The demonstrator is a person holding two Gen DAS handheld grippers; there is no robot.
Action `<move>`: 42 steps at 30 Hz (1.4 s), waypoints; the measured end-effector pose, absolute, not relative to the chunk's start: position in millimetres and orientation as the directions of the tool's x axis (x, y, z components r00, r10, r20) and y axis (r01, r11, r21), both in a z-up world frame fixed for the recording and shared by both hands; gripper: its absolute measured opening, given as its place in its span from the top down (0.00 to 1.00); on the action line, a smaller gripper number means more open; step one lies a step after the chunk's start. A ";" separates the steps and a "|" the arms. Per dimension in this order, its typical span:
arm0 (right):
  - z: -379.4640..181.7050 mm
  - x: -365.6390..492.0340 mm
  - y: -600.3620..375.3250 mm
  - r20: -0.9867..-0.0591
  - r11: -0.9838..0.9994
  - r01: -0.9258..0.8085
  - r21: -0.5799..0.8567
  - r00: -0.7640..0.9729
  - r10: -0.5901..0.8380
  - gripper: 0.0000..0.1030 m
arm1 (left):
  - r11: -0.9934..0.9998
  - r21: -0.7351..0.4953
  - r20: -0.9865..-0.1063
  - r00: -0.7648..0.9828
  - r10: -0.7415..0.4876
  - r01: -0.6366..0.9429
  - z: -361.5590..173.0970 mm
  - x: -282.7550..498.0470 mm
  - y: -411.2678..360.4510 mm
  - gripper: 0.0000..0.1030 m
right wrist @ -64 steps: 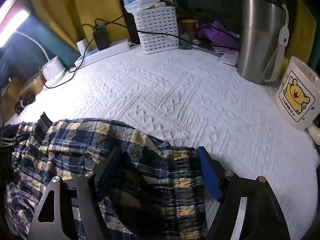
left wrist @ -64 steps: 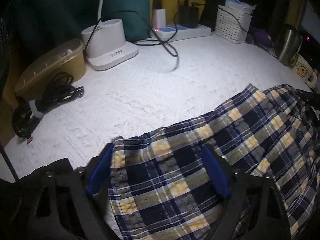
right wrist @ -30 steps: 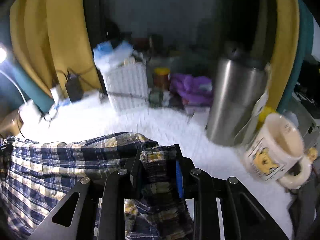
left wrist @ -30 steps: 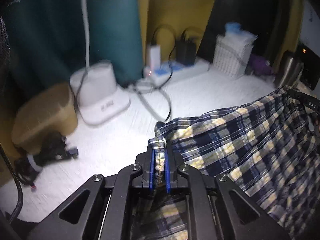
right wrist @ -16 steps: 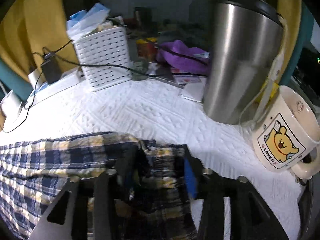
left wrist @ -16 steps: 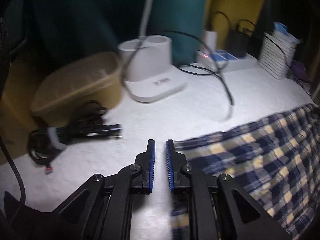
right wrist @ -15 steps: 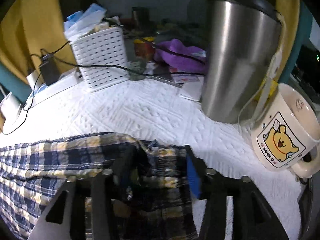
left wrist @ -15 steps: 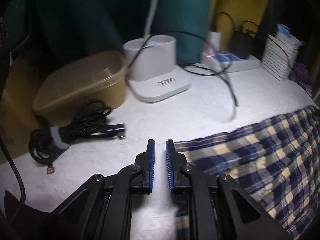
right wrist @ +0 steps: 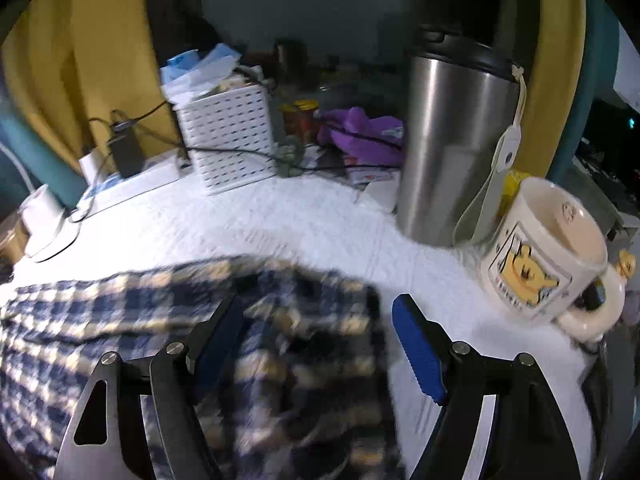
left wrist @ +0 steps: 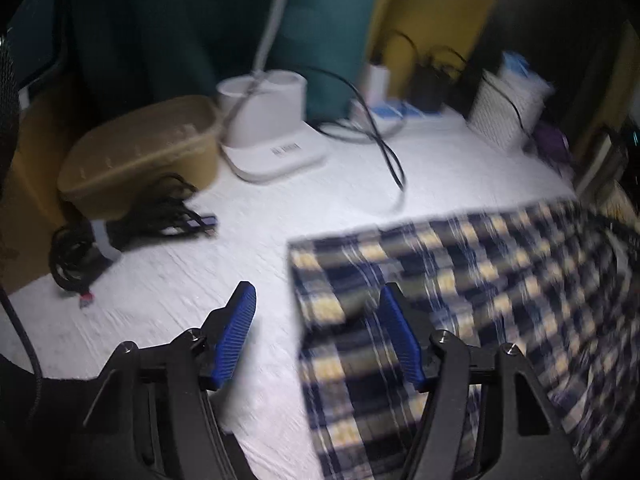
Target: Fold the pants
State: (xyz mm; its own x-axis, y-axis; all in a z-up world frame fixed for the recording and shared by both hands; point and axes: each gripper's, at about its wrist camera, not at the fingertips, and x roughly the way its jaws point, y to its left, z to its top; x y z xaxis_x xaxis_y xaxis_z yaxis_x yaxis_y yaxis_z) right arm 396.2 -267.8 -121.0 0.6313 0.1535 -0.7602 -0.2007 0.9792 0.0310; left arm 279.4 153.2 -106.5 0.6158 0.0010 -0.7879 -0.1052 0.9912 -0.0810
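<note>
The blue, yellow and white plaid pants (left wrist: 480,280) lie flat on the white textured cover (left wrist: 280,208). My left gripper (left wrist: 316,296) hovers over their left edge, its jaws opening. That edge lies loose between the blue pads, and the right pad (left wrist: 396,336) is above the cloth. In the right wrist view the pants (right wrist: 120,312) end in a bunched waistband. My right gripper (right wrist: 318,304) is above that end, jaws also opening, with the cloth loose between the pads. Both views are blurred by motion.
Left wrist view: a tan lidded box (left wrist: 140,152), a black cable bundle (left wrist: 120,232), a white lamp base (left wrist: 272,136) with a cord, and a power strip (left wrist: 384,112). Right wrist view: a white basket (right wrist: 228,140), a steel tumbler (right wrist: 452,140), a bear mug (right wrist: 548,264), and purple cloth (right wrist: 360,132).
A second ago both grippers held the pants up, pinched shut on their edge. Both have since let go and opened wide, and the pants now rest flat on the cover.
</note>
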 end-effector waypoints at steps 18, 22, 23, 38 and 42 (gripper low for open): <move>-118.4 362.2 -296.4 -0.783 0.989 -0.132 -0.060 0.621 0.035 0.23 | 0.970 -0.061 -0.792 0.603 0.095 -0.233 -133.1 217.7 157.0 0.30; -107.6 341.8 -304.9 -0.766 0.990 -0.125 -0.064 0.642 0.032 0.23 | 0.980 -0.072 -0.754 0.653 0.066 -0.183 -118.5 198.0 135.3 0.30; -105.6 335.5 -306.9 -0.763 0.990 -0.124 -0.066 0.646 0.030 0.23 | 0.983 -0.069 -0.753 0.655 0.062 -0.172 -116.1 198.5 129.0 0.30; -100.3 260.2 -340.6 -0.753 0.992 -0.102 -0.071 0.658 0.014 0.23 | 0.996 -0.045 -0.748 0.664 0.020 -0.080 -99.9 161.7 87.7 0.30; -98.4 245.4 -347.0 -0.748 0.993 -0.102 -0.064 0.663 0.020 0.23 | 0.997 -0.045 -0.743 0.669 0.012 -0.067 -100.2 151.1 79.4 0.30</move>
